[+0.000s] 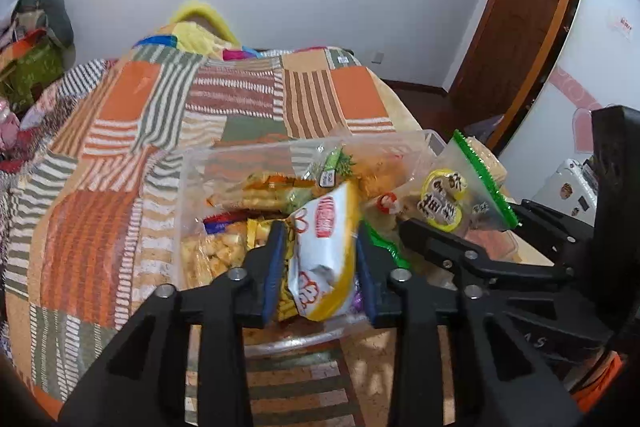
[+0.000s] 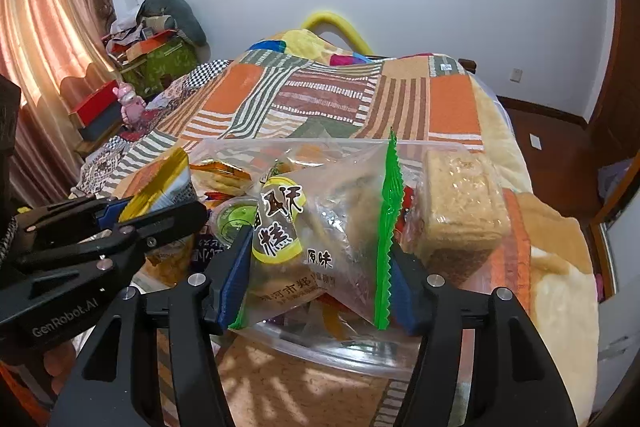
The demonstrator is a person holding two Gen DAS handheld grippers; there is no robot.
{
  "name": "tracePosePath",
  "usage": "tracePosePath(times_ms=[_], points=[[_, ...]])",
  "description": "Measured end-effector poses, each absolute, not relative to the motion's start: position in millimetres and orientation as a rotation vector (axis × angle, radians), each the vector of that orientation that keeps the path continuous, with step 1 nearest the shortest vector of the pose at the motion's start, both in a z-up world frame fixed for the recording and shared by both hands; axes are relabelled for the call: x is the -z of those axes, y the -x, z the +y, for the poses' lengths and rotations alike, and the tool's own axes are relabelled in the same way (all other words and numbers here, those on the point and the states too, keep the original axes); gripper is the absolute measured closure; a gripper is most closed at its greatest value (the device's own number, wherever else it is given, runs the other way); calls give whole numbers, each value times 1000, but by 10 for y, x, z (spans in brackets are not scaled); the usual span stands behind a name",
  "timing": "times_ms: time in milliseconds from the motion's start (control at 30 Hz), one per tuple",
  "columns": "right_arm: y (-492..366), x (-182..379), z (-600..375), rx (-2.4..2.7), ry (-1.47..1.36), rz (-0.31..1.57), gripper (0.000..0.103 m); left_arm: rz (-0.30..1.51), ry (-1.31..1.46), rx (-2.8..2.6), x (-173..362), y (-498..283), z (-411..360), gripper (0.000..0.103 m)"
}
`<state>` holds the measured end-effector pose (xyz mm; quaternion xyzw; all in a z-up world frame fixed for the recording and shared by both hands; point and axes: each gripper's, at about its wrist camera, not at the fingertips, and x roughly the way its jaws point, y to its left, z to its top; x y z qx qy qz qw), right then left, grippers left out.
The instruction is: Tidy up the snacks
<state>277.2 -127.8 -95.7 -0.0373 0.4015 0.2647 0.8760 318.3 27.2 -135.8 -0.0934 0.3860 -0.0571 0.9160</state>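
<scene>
Snack packets sit between both grippers' pads over the clear bin point(image 1: 192, 163): white-and-yellow pack point(image 1: 324, 251) loosely inside the left gripper point(image 1: 320, 239), green-edged cake bag point(image 2: 320, 247) gripped by the right gripper point(image 2: 320, 255), at 3 o'clock.

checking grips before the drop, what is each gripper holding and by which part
Left gripper: white and yellow snack packet between its pads, a gap showing. Right gripper: clear green-sealed pastry bag, gripped across its lower part.

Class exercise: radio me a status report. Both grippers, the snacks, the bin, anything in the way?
Left gripper open, white-and-yellow snack packet loose between its pads. Right gripper clamps clear green-edged cake bag. Both over clear plastic bin, already crowded. Grippers close together.
</scene>
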Motion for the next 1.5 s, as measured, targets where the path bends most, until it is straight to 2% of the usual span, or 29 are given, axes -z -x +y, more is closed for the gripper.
tracePosePath(times_ms=[133, 400, 833, 1033, 1167, 1233, 1300, 1433, 1500], points=[[-2752, 913, -1379, -555, 53, 852, 41, 787, 214, 122, 1337, -3115, 298, 50], [-2518, 656, -1471, -542, 97, 772, 39, 700, 170, 127, 1020, -2824, 227, 48], [-1811, -276, -1795, -527, 12, 497, 39, 393, 128, 95, -37, -1718, 227, 48], [-1359, -574, -1878, -523, -8, 382, 39, 295, 108, 92, -294, -1197, 199, 35], [-1169, -645, -1866, -512, -3, 336, 26, 255, 85, 79, -371, -955, 164, 22], [-1108, -653, -1833, -497, 9, 320, 21, 231, 74, 70, -406, -834, 149, 12], [-1060, -662, -1800, -488, 14, 305, 18, 217, 73, 67, -427, -752, 149, 7], [-1030, -661, -1765, -458, 14, 289, 2, 207, 68, 62, -433, -652, 155, 1], [-997, -663, -1763, -440, 13, 277, 0, 202, 60, 53, -431, -619, 144, 0]])
